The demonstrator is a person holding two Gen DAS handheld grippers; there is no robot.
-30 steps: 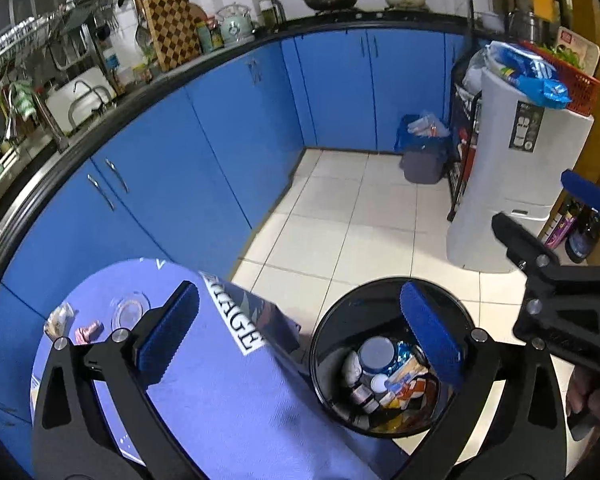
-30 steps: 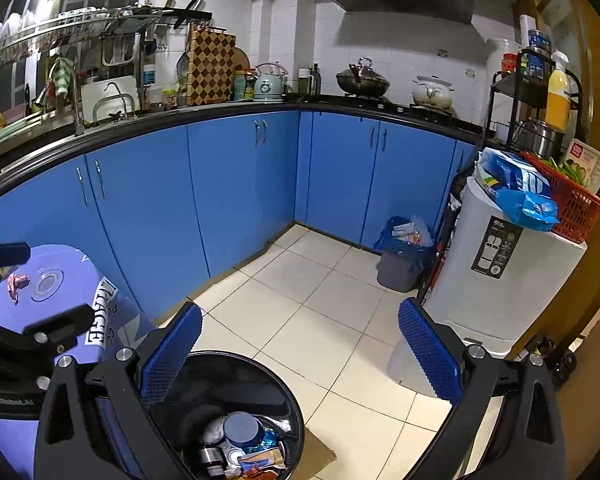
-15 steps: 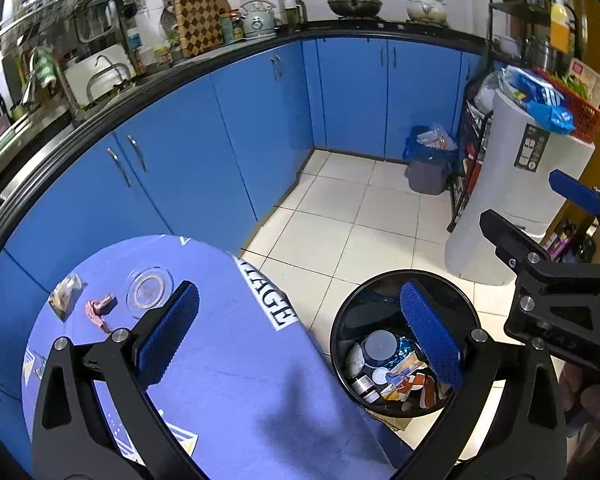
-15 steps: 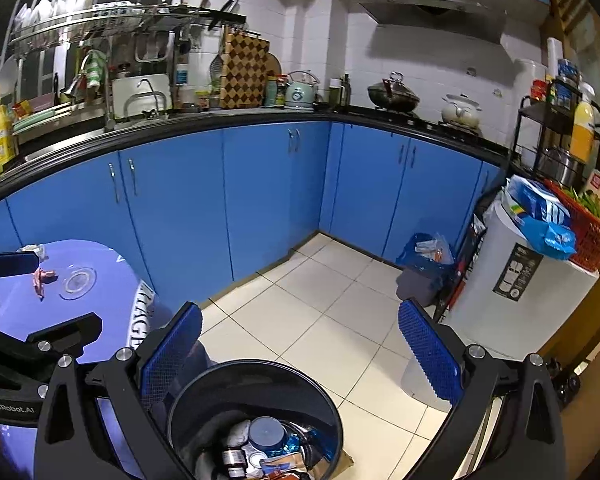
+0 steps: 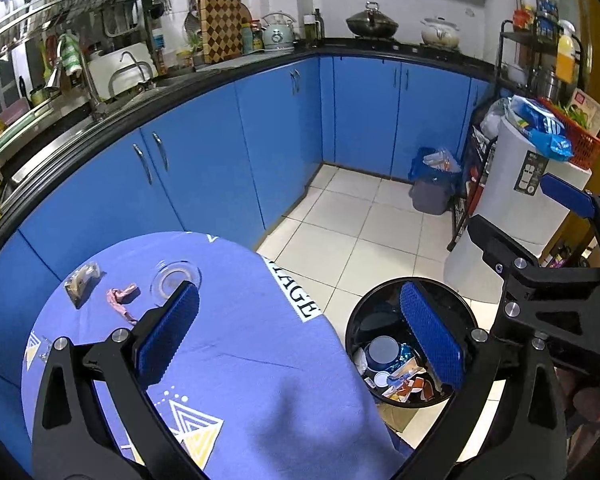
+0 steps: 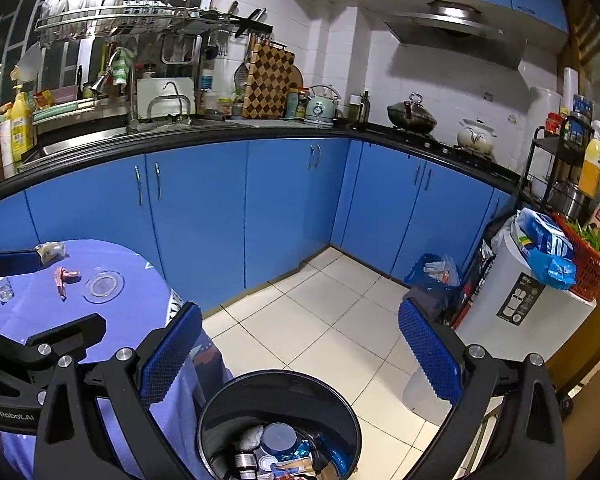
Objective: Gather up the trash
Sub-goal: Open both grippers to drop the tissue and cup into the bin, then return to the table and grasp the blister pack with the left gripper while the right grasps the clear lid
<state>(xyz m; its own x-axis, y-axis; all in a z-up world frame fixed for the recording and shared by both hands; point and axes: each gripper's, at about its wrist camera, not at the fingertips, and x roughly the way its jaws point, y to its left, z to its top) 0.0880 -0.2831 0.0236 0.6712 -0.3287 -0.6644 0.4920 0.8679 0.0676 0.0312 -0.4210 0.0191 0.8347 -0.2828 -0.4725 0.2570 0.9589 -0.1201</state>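
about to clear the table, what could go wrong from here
The pink wrapper lies right beside the glass dish, so the open left gripper could knock the dish. A small glass stands near too. The black bin sits below the table edge, so a drop could miss.

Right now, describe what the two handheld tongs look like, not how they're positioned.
Both left tongs and right tongs share one build: matte black angular plastic frames joined by round silver bolts, each finger ending in a blue textured pad. White "GenRobot.AI" lettering marks the left body. No cables show.
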